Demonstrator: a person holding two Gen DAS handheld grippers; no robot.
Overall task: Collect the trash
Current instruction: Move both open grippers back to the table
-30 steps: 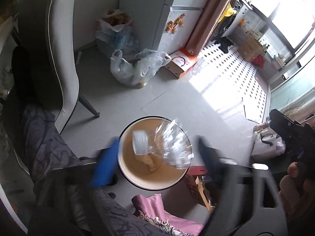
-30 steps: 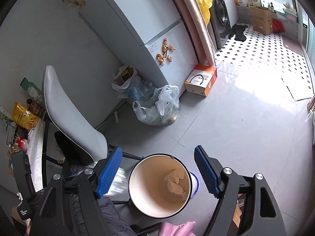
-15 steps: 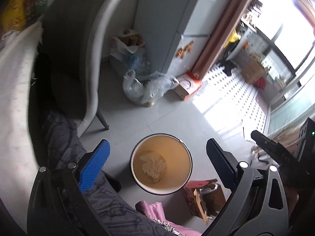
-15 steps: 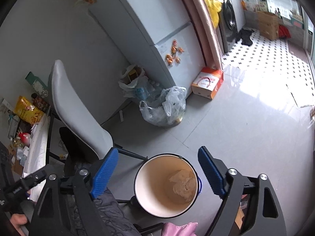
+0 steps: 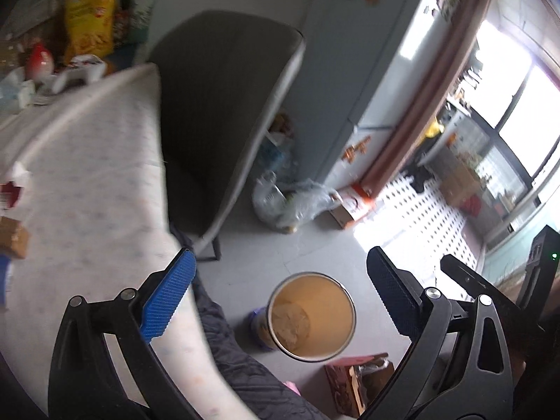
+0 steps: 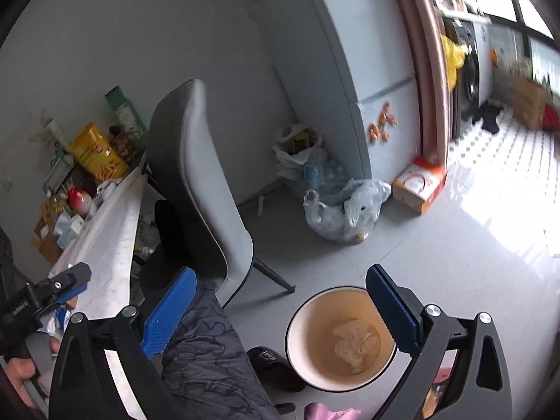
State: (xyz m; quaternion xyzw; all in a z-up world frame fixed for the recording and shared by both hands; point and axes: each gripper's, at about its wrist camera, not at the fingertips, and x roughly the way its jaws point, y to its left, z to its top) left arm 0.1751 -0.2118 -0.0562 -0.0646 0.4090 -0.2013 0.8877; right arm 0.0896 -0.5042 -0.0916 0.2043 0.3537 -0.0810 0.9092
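Both of your grippers have lifted away from the bin (image 5: 311,318) since a second ago, when a clear plastic bottle was dropping between the left fingers into it; now the bin sits lower and smaller in both wrist views, with only a crumpled wad of paper (image 6: 355,344) showing at its bottom. Your left gripper (image 5: 280,301) stands wide open with nothing between its blue pads, and your right gripper (image 6: 280,311) has just been opening to its widest and is empty too. What the next pick turns on is this: the remaining litter lies up on the table (image 5: 87,189), to the left of the bin and beyond the grey chair (image 6: 206,189) from it. At the table's far end you can see a yellow snack bag (image 5: 87,21) and small packets; nearer, at its left edge, a brown carton (image 5: 12,241). Your left gripper already hangs over the table's edge, so it looks the closer one; the right is over your lap beside the bin.
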